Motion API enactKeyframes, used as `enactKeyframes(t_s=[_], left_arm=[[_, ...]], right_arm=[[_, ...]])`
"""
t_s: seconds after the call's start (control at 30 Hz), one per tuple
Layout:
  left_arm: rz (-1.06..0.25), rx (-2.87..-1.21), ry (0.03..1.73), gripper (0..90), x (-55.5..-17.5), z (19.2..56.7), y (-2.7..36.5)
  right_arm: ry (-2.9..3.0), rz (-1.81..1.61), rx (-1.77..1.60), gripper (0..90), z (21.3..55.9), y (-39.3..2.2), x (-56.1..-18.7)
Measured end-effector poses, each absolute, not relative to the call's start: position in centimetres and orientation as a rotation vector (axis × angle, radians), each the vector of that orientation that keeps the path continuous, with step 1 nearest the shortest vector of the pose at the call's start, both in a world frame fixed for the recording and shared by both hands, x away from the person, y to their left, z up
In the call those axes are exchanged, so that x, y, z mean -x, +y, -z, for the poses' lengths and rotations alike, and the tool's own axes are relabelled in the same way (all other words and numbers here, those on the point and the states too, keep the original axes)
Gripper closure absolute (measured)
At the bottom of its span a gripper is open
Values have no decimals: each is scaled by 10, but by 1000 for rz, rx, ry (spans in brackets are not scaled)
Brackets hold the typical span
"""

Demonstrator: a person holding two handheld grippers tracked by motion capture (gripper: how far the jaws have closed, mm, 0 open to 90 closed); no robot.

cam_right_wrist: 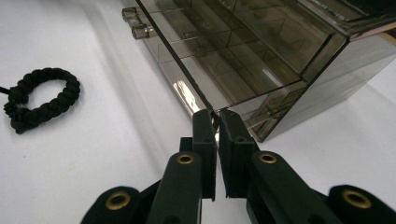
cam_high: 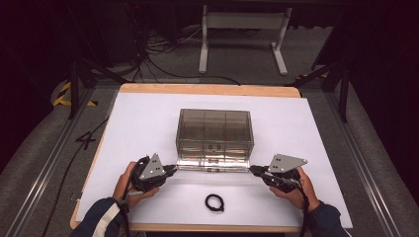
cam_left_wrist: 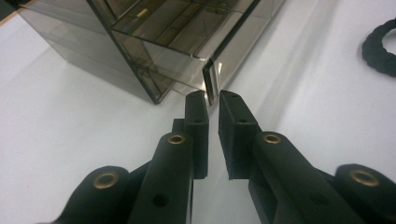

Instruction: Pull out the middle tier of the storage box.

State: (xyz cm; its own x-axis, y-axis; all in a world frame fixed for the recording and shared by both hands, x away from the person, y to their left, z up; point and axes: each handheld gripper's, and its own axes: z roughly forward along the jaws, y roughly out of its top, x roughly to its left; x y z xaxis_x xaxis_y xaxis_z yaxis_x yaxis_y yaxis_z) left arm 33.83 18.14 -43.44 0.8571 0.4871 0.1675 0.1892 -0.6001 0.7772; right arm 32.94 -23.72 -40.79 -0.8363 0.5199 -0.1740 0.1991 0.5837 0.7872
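Observation:
A smoked clear drawer box (cam_high: 215, 129) stands mid-table, its bottom drawer (cam_high: 212, 166) pulled out toward me. My left gripper (cam_high: 174, 168) pinches the drawer's front left corner, and my right gripper (cam_high: 252, 170) pinches its front right corner. In the left gripper view the jaws (cam_left_wrist: 212, 100) are nearly closed on the thin edge of the drawer front (cam_left_wrist: 211, 79). In the right gripper view the jaws (cam_right_wrist: 216, 116) close the same way on the drawer's corner (cam_right_wrist: 205, 100); two small knobs (cam_right_wrist: 139, 31) stick out from the drawer fronts. A black braided bracelet (cam_high: 214, 202) (cam_left_wrist: 380, 46) (cam_right_wrist: 42, 95) lies on the table in front of the box.
A white sheet (cam_high: 138, 128) covers the wooden table, whose edge (cam_high: 207, 89) shows at the back. Beyond it are the legs of a white frame (cam_high: 242, 39) and cables (cam_high: 148, 49) on the floor. A black cable (cam_high: 74, 153) runs down the left side.

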Motion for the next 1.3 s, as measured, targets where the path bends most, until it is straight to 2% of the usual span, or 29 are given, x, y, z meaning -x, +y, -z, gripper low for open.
enactKeyframes(t_s=[0.33, 0.57, 0.7, 0.83, 0.87, 1.0, 1.2, 1.3], left_arm=[[-483, -2188, 539, 764, -325, 438, 213], [-496, -2154, 564, 685, -318, 441, 234], [-456, -2119, 566, 639, -315, 444, 242], [-436, -2119, 556, 550, -312, 447, 244], [-432, -2111, 564, 479, -312, 448, 244], [-428, -2102, 590, 417, -312, 451, 243], [-444, -2087, 640, 254, -312, 455, 243], [-449, -2091, 646, 225, -312, 457, 243]], right_arm=[[2385, -1179, -593, 843, 401, -245, -322], [2356, -1214, -587, 847, 394, -247, -317], [2350, -1242, -573, 837, 390, -244, -313], [2354, -1280, -533, 830, 387, -236, -306], [2365, -1296, -499, 808, 385, -230, -302], [2391, -1321, -449, 798, 385, -219, -295], [2504, -1335, -350, 748, 400, -188, -284], [2576, -1311, -287, 727, 411, -170, -281]])
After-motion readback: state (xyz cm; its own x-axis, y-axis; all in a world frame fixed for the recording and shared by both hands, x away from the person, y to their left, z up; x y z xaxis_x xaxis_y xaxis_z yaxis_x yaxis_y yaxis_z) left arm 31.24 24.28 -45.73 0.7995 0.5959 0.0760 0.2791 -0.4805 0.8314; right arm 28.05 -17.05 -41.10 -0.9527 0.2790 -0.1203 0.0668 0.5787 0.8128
